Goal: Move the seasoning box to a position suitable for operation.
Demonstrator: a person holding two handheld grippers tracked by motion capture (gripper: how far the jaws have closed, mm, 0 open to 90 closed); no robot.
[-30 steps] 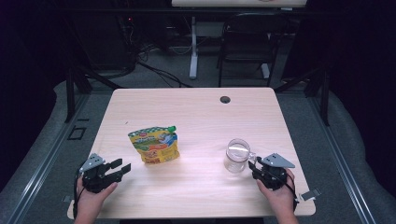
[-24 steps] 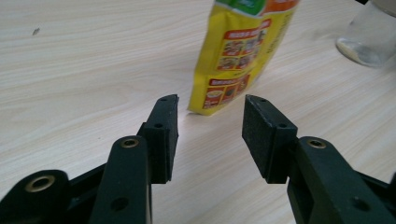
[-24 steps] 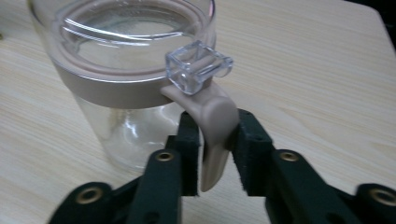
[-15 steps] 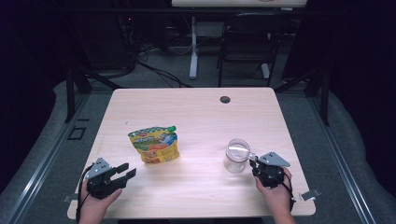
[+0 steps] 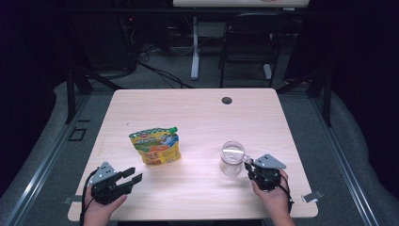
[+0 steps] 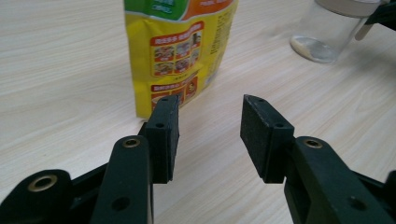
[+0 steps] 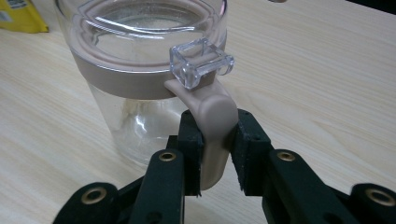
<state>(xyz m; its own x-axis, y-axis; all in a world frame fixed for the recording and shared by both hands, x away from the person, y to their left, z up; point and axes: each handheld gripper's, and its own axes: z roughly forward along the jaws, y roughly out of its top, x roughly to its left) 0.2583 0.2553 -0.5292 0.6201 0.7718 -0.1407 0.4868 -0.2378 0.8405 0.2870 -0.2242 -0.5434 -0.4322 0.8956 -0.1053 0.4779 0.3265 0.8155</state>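
The top of the yellow pouch (image 6: 180, 56) is cut off by the upper edge of the left gripper view, ahead of the parted jaws; its small print is too blurred to be read. Beyond the right-hand jaw there, the glass jar (image 6: 334, 30) is cropped at the top. In the right gripper view, the lower part of the jar's beige tab (image 7: 212, 140) is hidden between the pads (image 7: 191, 149), and the jar's far rim is cut off. In the high view, the pouch's label cannot be made out
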